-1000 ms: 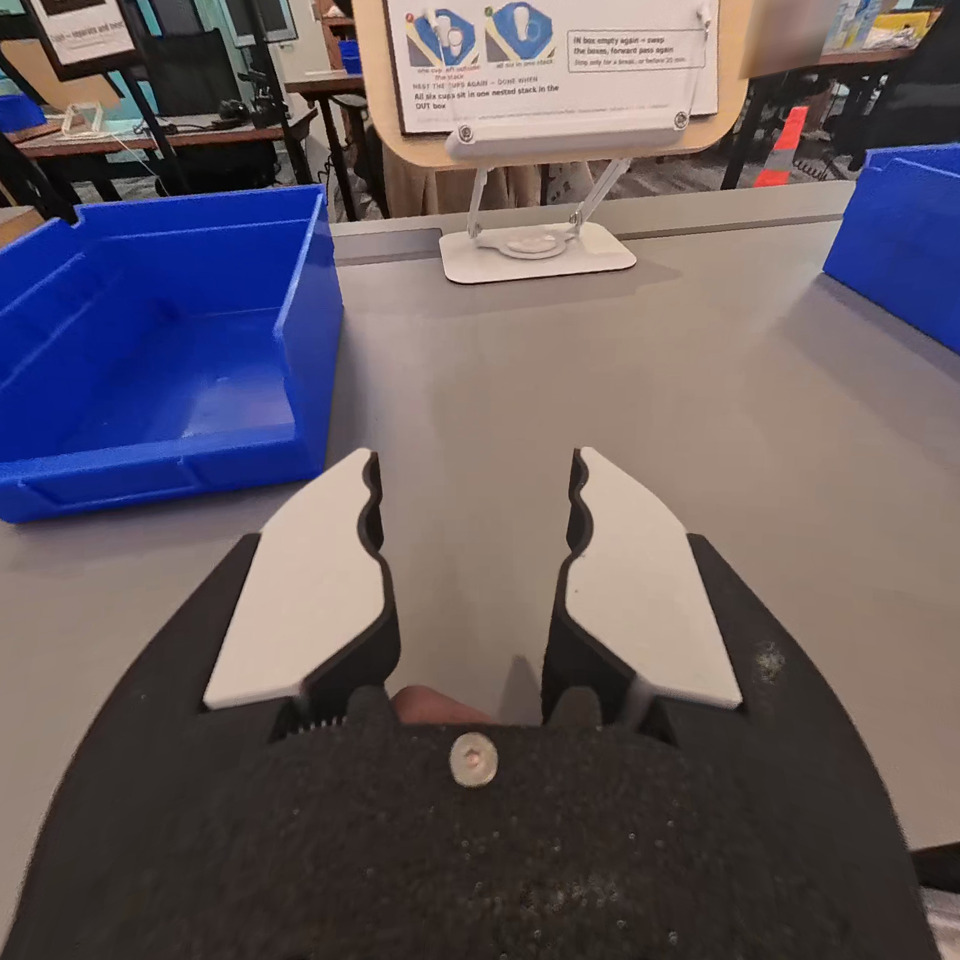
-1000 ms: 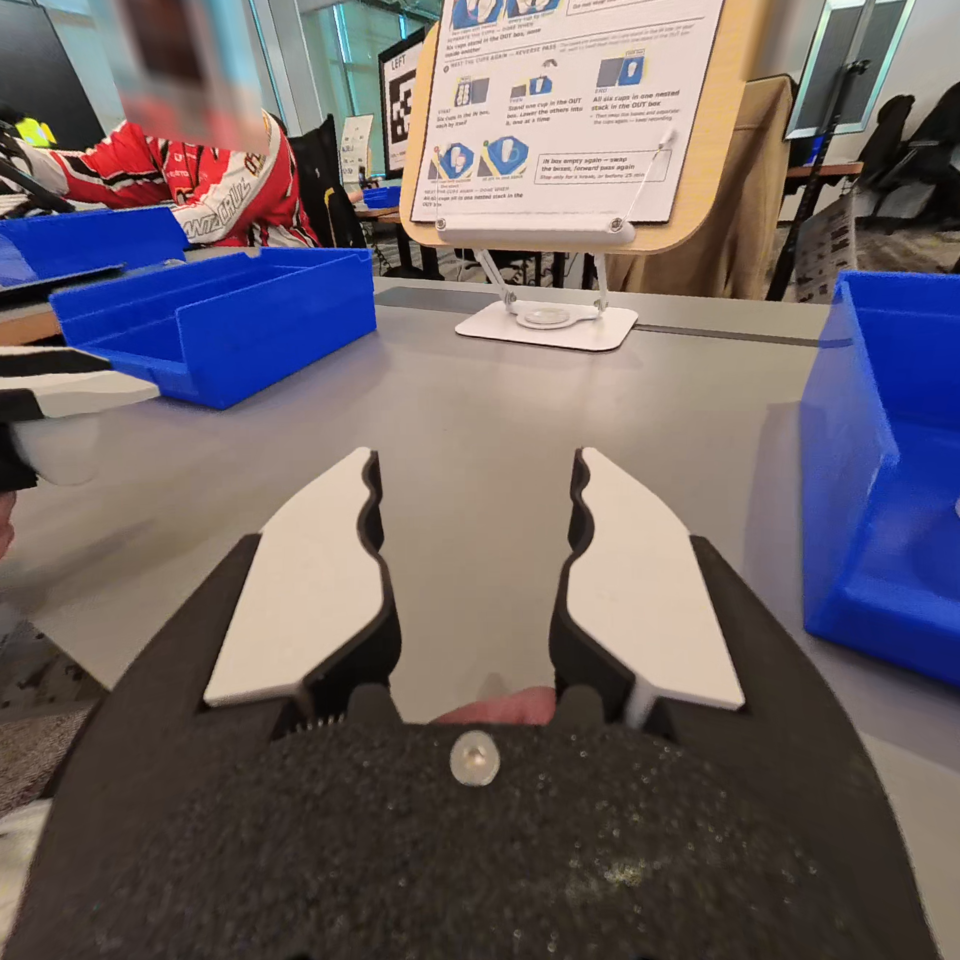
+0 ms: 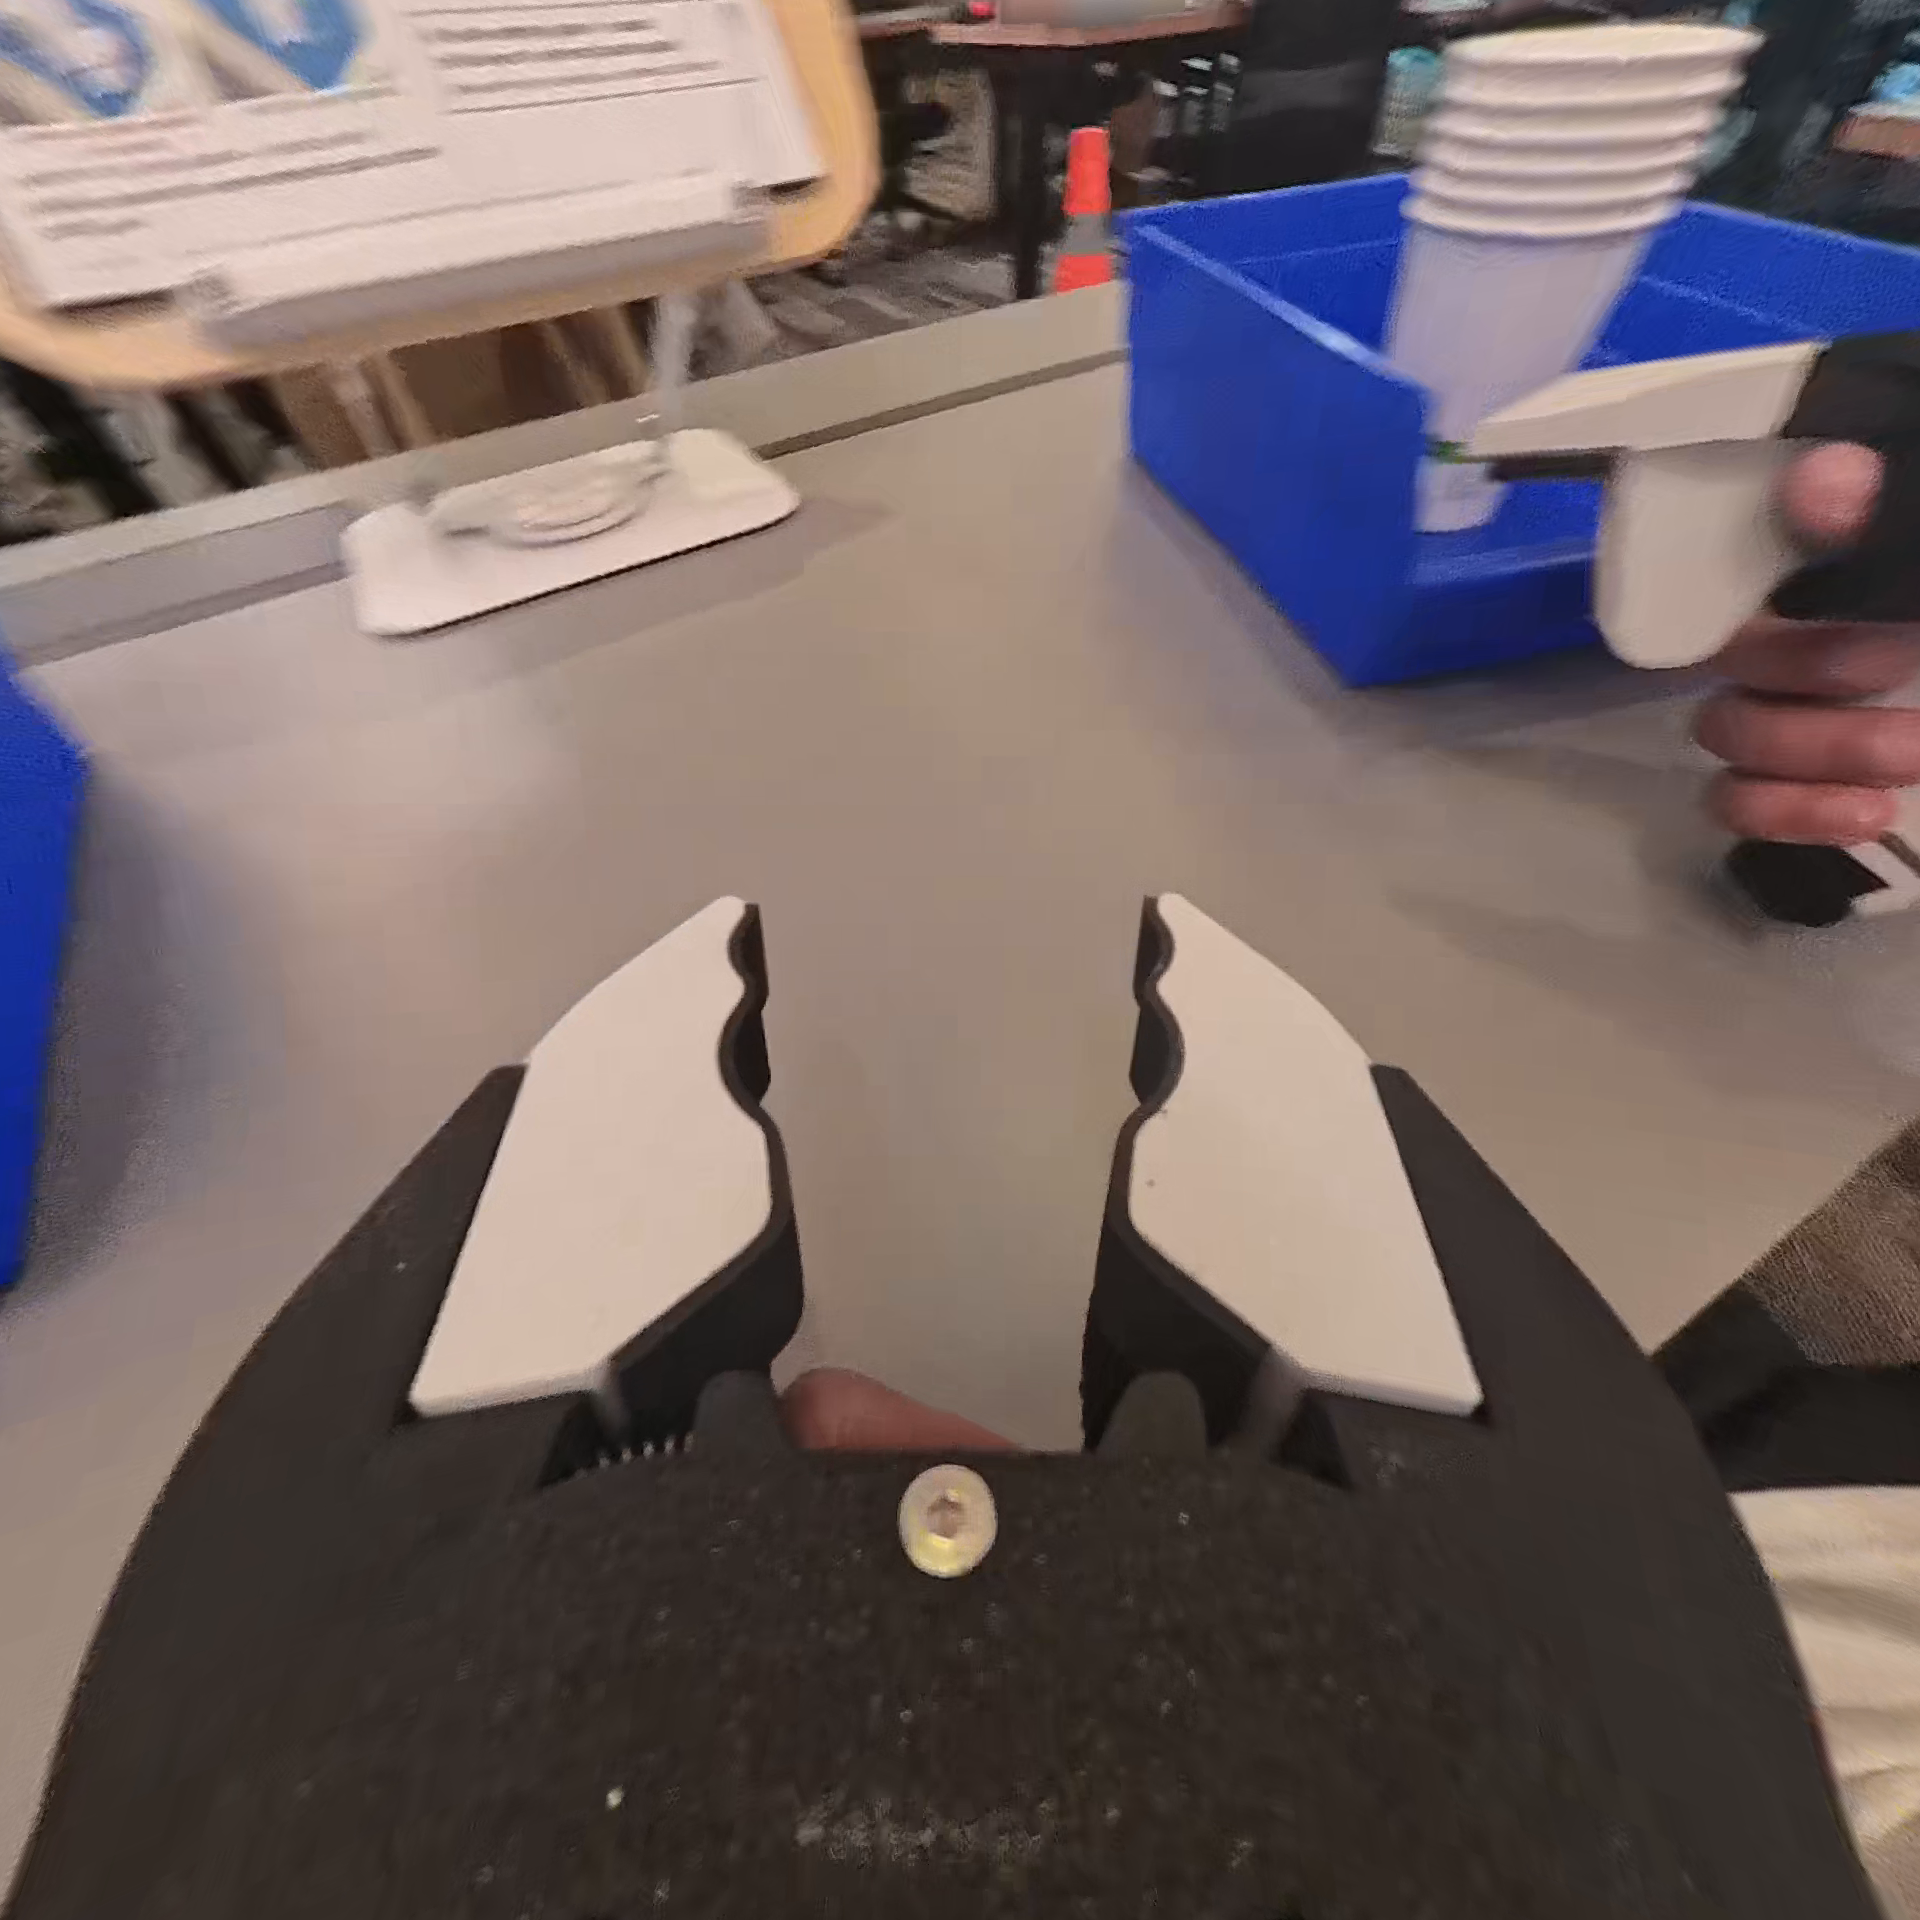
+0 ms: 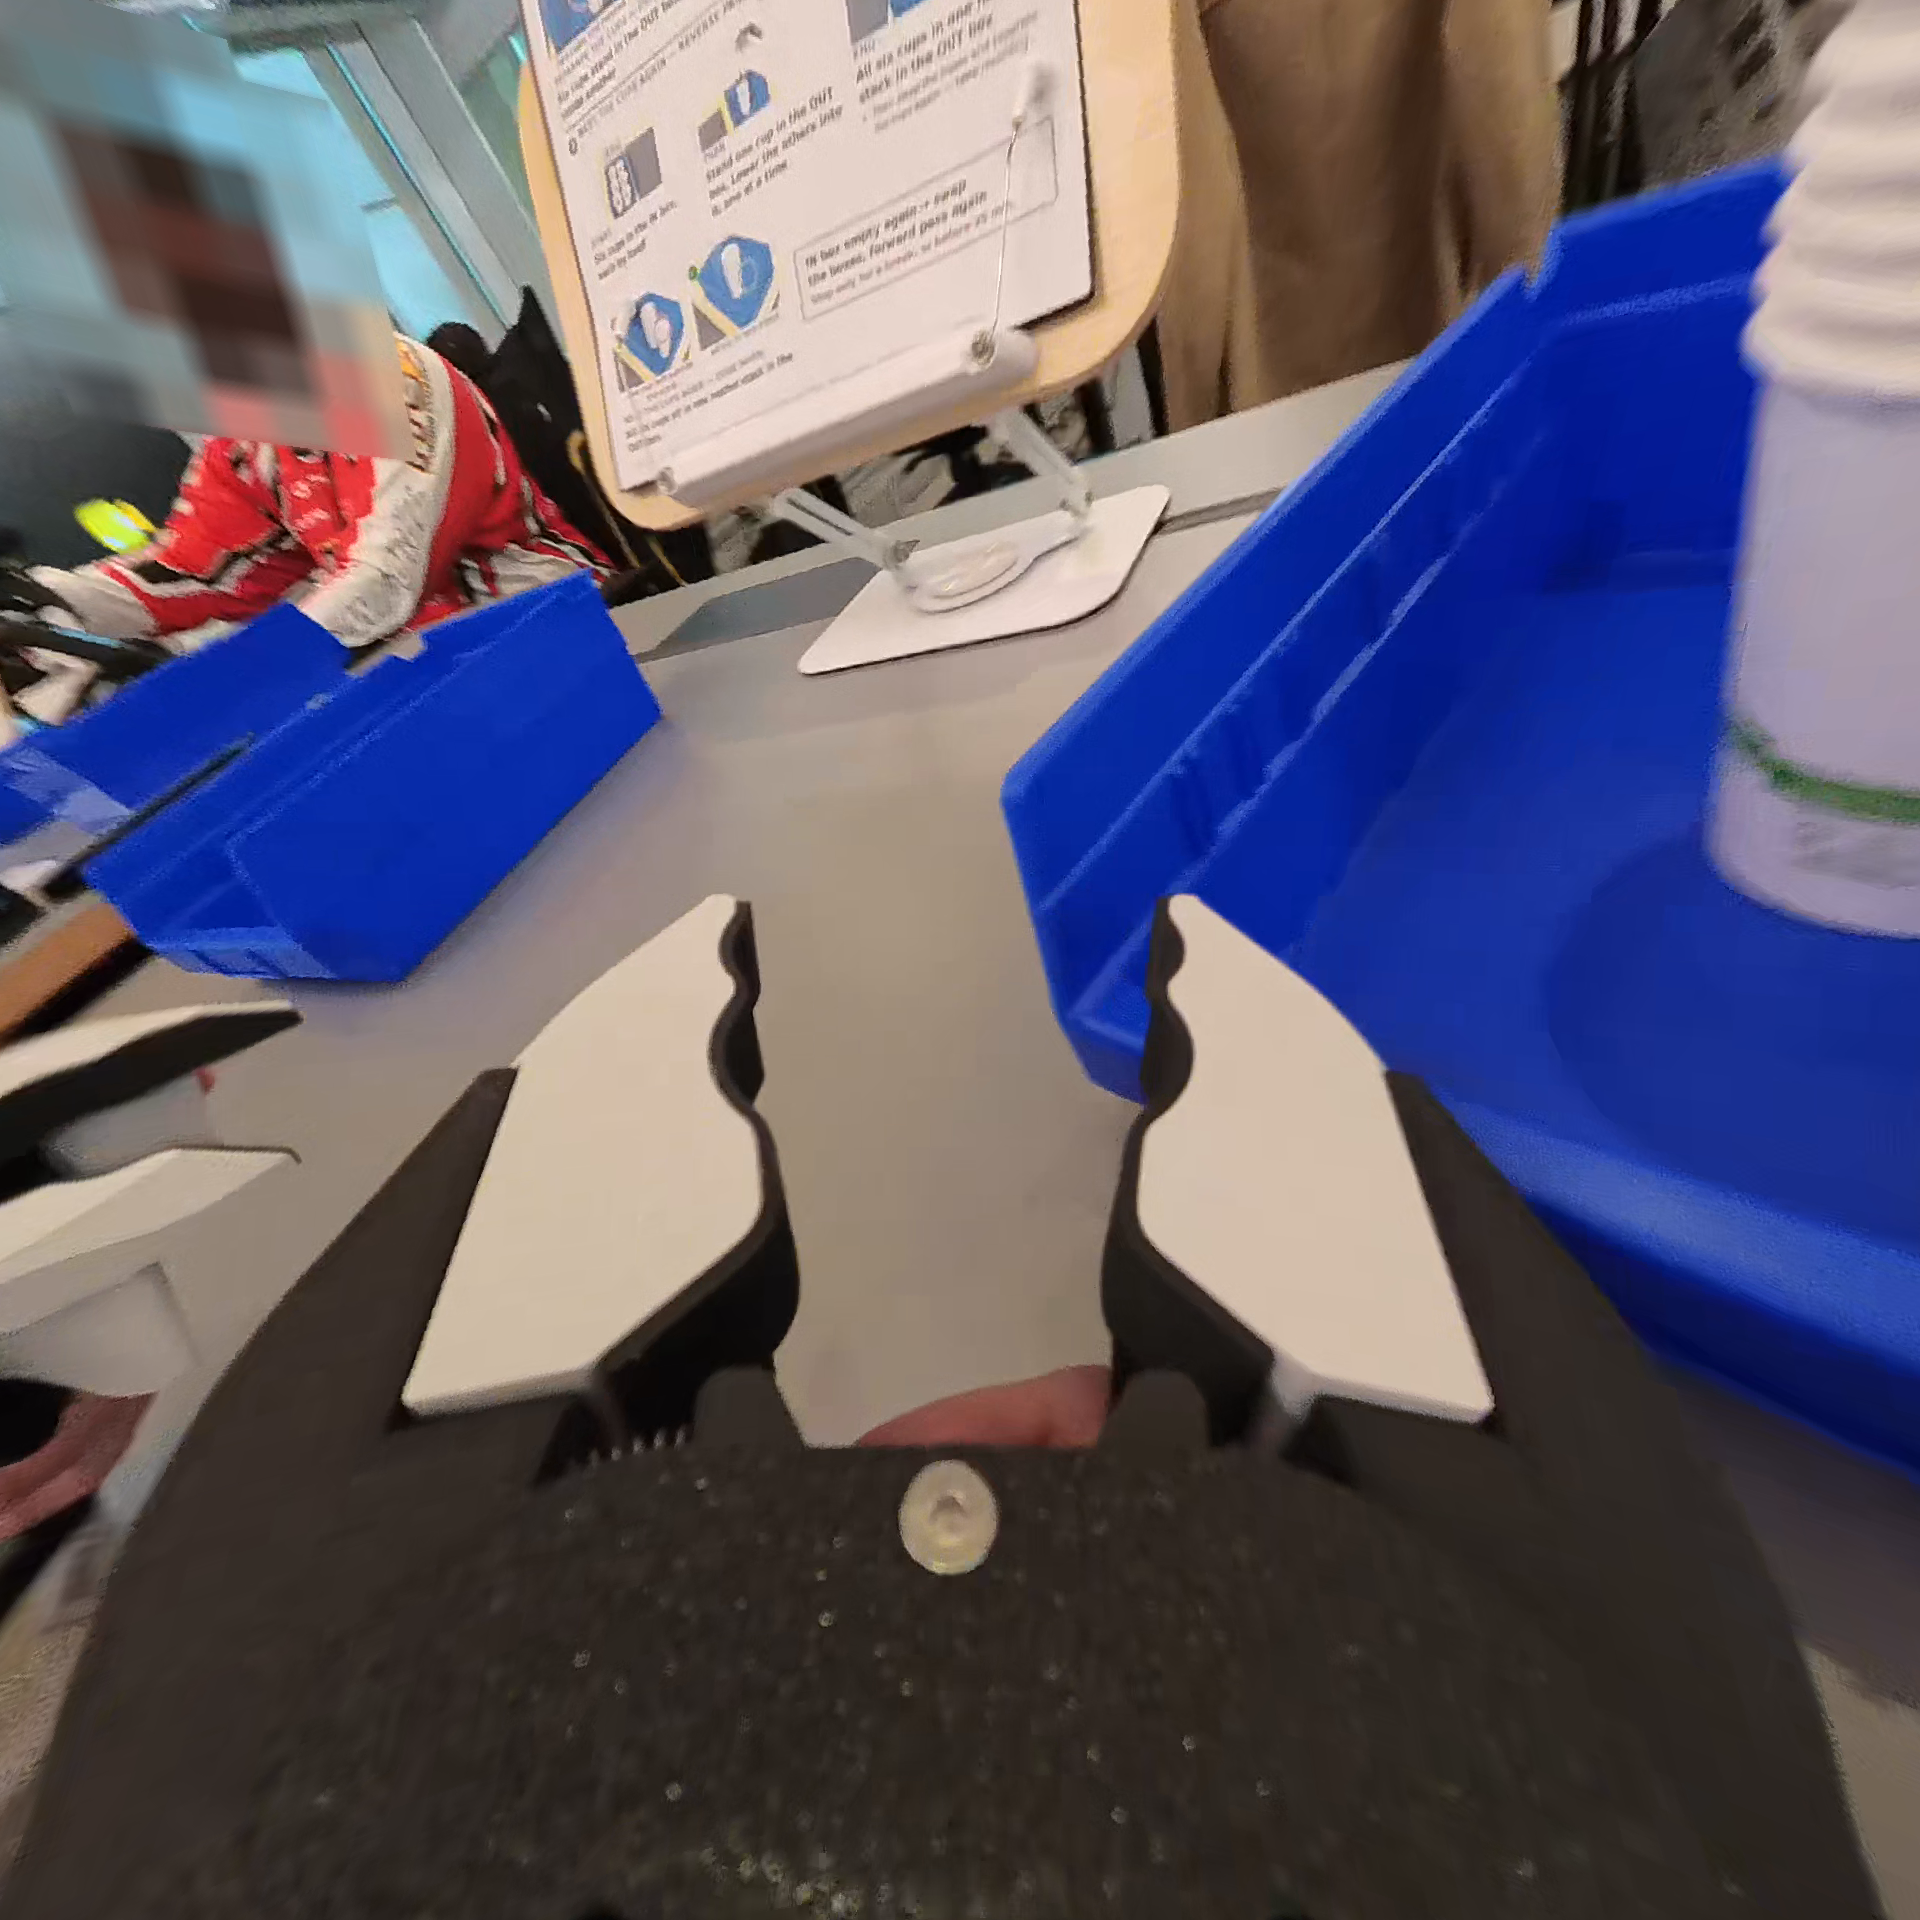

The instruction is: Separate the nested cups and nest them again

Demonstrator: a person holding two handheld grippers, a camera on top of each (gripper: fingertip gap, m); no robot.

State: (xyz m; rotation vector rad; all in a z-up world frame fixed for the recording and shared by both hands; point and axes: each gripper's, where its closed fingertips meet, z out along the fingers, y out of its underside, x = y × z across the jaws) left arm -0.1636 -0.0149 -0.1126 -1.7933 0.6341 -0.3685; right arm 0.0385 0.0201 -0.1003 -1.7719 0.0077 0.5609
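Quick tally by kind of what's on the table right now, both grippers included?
Blue bins: 2, right bin, left bin
Stacks of white cups: 1, cup stack, standing in the right bin
Document stand: 1, stand
Grippers: 2, left gripper, right gripper, both open and empty
Total: 6

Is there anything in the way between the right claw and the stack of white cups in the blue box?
Mostly no. The right gripper, jaws open, sits at the blue bin's low front lip. The cup stack stands inside, ahead and to its right. Only that lip lies between them, and nothing else in the bin blocks the way.
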